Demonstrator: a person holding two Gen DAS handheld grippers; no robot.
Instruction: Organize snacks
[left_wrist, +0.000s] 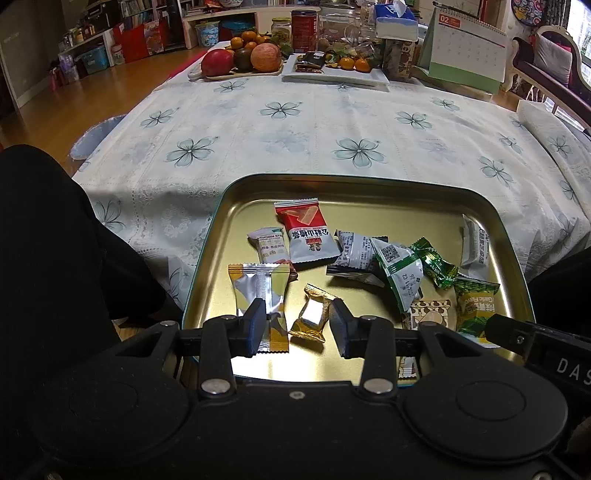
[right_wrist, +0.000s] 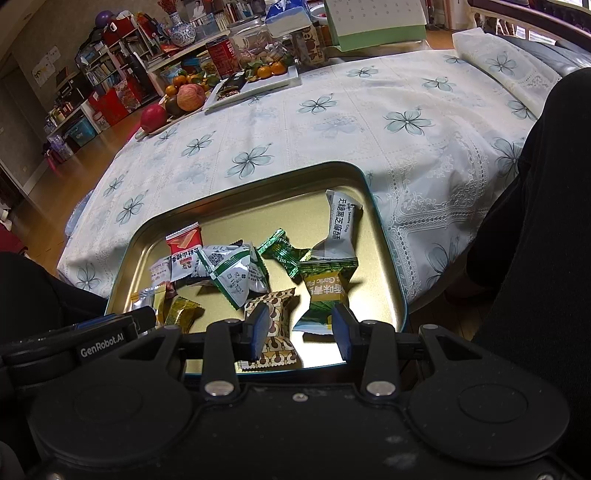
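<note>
Left gripper (left_wrist: 297, 326) and right gripper (right_wrist: 300, 330) both hang part-open over the near edge of the gold tin tray (left_wrist: 369, 192), gripping nothing.

Left jaws straddle a small gold candy (left_wrist: 310, 319), pads not touching it; a silver-yellow packet (left_wrist: 260, 291) lies partly under the left finger. Right jaws frame a brown patterned packet (right_wrist: 273, 314) and a green garlic-flavour packet (right_wrist: 325, 295). Red-white packet (left_wrist: 303, 229) sits toward the tray's far edge; tray rests at the flowered tablecloth's (left_wrist: 332, 122) near edge.

Tin tray (left_wrist: 369, 192): glossy gold metal, reflective. Snack packets (left_wrist: 308, 234): shiny crinkled plastic and foil. Tablecloth (left_wrist: 295, 129): smooth, lace-patterned. Floor (left_wrist: 74, 107): polished wood. Gripper bodies: matt black plastic.
</note>
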